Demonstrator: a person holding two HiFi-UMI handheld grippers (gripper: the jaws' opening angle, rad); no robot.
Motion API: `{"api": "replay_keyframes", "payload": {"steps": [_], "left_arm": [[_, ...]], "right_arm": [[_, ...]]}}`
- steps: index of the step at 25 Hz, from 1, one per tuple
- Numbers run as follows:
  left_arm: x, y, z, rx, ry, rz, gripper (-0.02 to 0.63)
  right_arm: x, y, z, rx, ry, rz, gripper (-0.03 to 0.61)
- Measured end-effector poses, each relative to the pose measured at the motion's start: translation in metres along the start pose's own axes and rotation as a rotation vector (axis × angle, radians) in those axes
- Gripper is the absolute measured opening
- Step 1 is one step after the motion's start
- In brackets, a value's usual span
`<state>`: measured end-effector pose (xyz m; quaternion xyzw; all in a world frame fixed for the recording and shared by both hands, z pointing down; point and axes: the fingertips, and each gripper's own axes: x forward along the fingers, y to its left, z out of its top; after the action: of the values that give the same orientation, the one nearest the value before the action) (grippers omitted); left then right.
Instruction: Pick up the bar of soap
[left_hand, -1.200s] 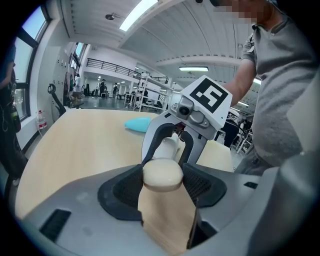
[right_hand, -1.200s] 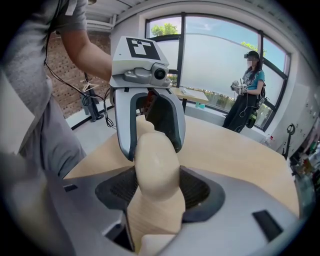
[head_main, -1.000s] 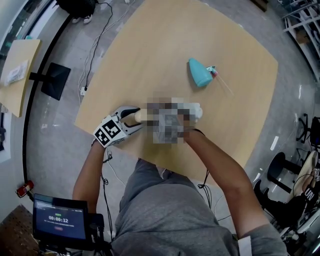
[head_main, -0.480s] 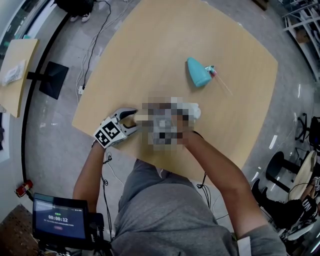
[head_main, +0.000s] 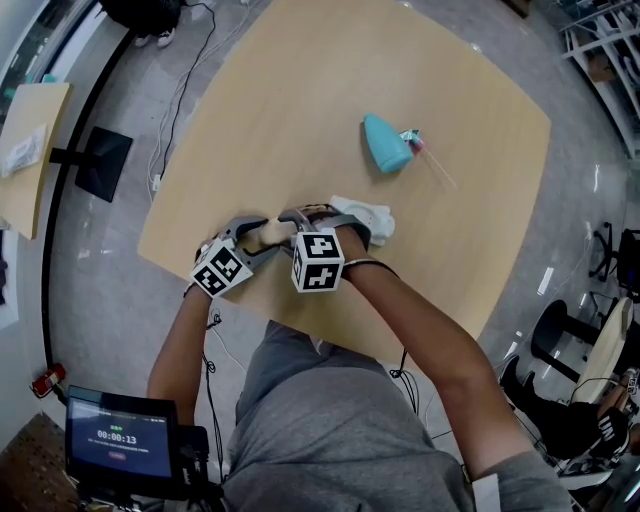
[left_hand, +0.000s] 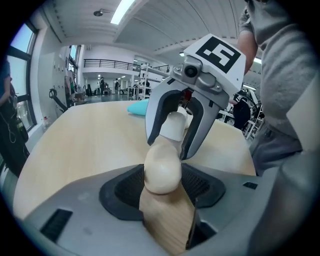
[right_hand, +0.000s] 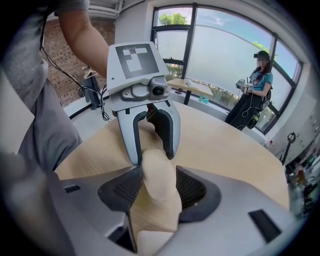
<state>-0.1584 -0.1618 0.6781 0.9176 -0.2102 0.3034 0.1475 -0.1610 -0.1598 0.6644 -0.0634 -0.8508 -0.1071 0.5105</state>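
Head view shows both forearms reaching down to the near edge of the counter (head_main: 300, 100), hands close together and marker cubes almost side by side. The left gripper (head_main: 265, 236) and right gripper (head_main: 292, 230) point at each other along the cream bar of soap (head_main: 270, 233), which lies on the counter between them. In each gripper view one end of the soap sits between wide-spread pads, and both sets of jaws are closing on it.
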Motion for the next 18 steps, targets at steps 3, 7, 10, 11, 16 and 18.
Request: {"api": "replay_keyframes", "payload": {"steps": [3, 7, 10, 11, 16, 18], "left_arm": [[0.002, -0.001, 0.005, 0.007, -0.001, 0.031, 0.235], [0.004, 0.001, -0.002, 0.045, 0.027, 0.081, 0.235], [0.003, 0.000, 0.005, 0.080, 0.029, 0.104, 0.235], [0.002, 0.002, 0.008, 0.090, 0.024, 0.114, 0.235], [-0.004, 0.014, 0.016, 0.104, 0.005, 0.153, 0.235], [-0.008, 0.019, 0.019, 0.105, -0.005, 0.171, 0.236]], "right_arm": [[-0.003, -0.001, -0.005, 0.002, 0.020, -0.014, 0.215], [-0.005, -0.007, -0.007, 0.036, 0.019, -0.054, 0.215], [-0.010, -0.012, -0.012, 0.072, 0.012, -0.076, 0.215], [-0.011, -0.015, -0.014, 0.082, 0.010, -0.082, 0.215], [-0.013, -0.024, -0.018, 0.116, -0.003, -0.102, 0.215], [-0.015, -0.027, -0.017, 0.123, -0.013, -0.110, 0.215]]}}
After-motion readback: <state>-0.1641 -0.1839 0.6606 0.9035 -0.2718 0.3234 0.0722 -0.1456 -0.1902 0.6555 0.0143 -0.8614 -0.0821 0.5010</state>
